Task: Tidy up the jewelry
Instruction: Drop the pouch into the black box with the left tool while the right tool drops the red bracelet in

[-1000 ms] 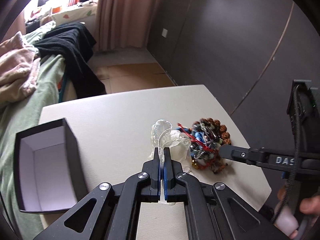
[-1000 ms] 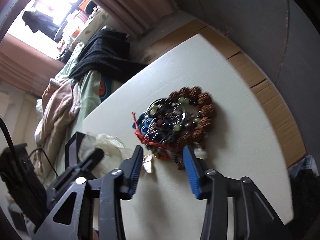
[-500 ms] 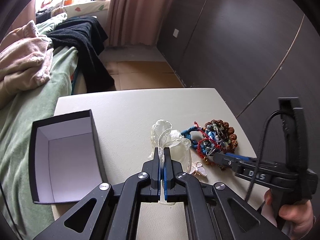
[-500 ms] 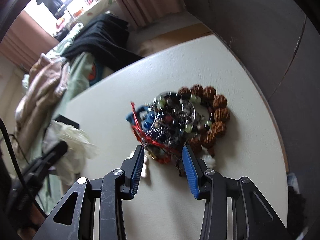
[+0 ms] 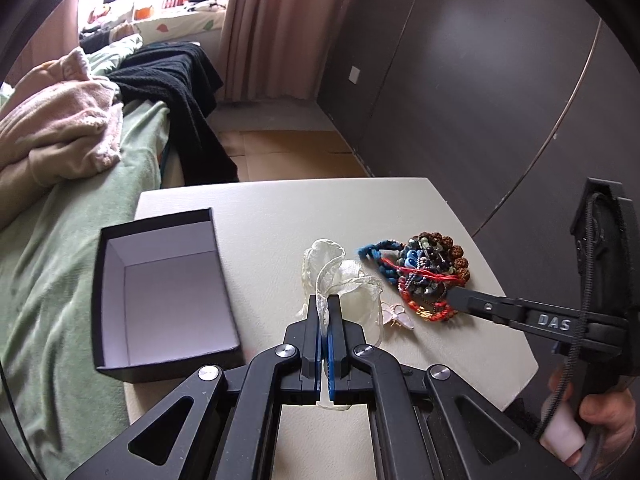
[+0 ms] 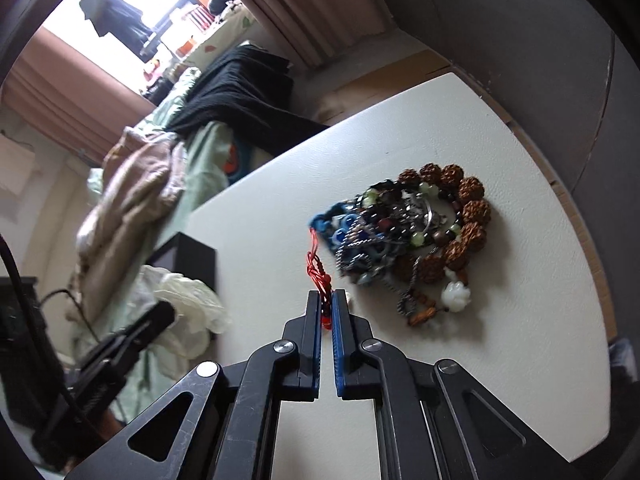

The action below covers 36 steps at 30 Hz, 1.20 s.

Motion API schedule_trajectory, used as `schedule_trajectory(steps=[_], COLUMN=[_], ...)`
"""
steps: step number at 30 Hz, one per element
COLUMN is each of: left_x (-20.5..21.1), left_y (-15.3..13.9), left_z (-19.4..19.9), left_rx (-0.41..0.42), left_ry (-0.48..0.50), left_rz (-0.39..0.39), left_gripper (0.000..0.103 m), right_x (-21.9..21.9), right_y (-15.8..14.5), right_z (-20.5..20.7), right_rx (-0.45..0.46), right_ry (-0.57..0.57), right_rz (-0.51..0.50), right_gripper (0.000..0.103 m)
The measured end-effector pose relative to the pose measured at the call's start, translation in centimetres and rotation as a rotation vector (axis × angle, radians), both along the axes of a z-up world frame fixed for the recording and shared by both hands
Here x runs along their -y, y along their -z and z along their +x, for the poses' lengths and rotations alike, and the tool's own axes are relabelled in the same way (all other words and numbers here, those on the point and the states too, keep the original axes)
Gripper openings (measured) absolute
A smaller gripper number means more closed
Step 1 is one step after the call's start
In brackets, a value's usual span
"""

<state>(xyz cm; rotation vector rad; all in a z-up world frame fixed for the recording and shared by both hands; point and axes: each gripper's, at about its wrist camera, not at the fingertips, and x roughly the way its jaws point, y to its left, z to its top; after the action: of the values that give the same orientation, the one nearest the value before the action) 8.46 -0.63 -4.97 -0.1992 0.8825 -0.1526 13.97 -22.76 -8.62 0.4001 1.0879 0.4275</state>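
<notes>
A tangled pile of bead bracelets [image 5: 424, 268] [image 6: 416, 224] lies on the white table [image 5: 280, 216]. My left gripper [image 5: 325, 308] is shut on a sheer cream organza pouch [image 5: 340, 276] and holds it over the table; the pouch also shows in the right wrist view [image 6: 188, 300]. My right gripper [image 6: 327, 300] is shut on a red cord bracelet [image 6: 318, 272] at the near left edge of the pile. In the left wrist view the right gripper's fingers [image 5: 460, 298] reach into the pile. A small white butterfly charm [image 5: 396, 314] lies beside the pouch.
An open black box with a white inside [image 5: 160, 288] stands at the table's left, next to a bed with a green sheet [image 5: 60, 248] and heaped clothes. A dark wall [image 5: 480, 80] runs past the table's right side. Brown floor lies beyond the far edge.
My right gripper has closed from open onto the red cord at the pile's edge. The left gripper has kept hold of the pouch and its view has shifted so the box shows more fully.
</notes>
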Motion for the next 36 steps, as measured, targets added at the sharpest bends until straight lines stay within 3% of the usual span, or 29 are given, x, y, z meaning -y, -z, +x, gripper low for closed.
schedule_trajectory(steps=[7, 19, 23, 24, 26, 27, 28, 31, 36], left_x=[-3.0, -8.2, -9.2, -9.4, -10.2, -10.7, -11.1, -12.3, -13.9], left_y=[-0.9, -1.1, -1.2, -1.1, -1.1, -1.2, -1.3, -2.1, -2.2], left_z=[-0.7, 0.3, 1.1, 1.2, 1.4, 1.5, 1.4, 0.5, 0.4], left_rx=[0.031, 0.057, 0.036, 0.028, 0.017, 0.016, 0.024, 0.093, 0.087], left_ry=[-0.074, -0.218, -0.249, -0.263, -0.29, -0.309, -0.329, -0.403, -0.439], left_rz=[-0.026, -0.062, -0.071, -0.076, -0.105, -0.122, -0.128, -0.13, -0.151], left_gripper=[0.001, 0.001, 0.004, 0.008, 0.029, 0.057, 0.078, 0.082, 0.082], right_x=[-1.2, -4.9, -6.4, -6.7, -7.5, -7.9, -8.5, -10.1, -12.5], right_y=[-1.2, -3.8, -4.0, -4.1, -4.1, -4.1, -4.1, -3.8, -3.1], right_z=[-1.6, -2.3, -2.0, -1.9, -1.7, -1.6, -1.4, -0.8, -0.3], right_rx=[0.026, 0.148, 0.163, 0.166, 0.174, 0.177, 0.179, 0.17, 0.143], right_ry=[-0.017, -0.074, -0.102, -0.109, -0.126, -0.137, -0.151, -0.181, -0.223], right_rz=[0.031, 0.143, 0.17, 0.178, 0.196, 0.21, 0.225, 0.256, 0.302], right_gripper=[0.007, 0.007, 0.007, 0.007, 0.007, 0.007, 0.007, 0.007, 0.007])
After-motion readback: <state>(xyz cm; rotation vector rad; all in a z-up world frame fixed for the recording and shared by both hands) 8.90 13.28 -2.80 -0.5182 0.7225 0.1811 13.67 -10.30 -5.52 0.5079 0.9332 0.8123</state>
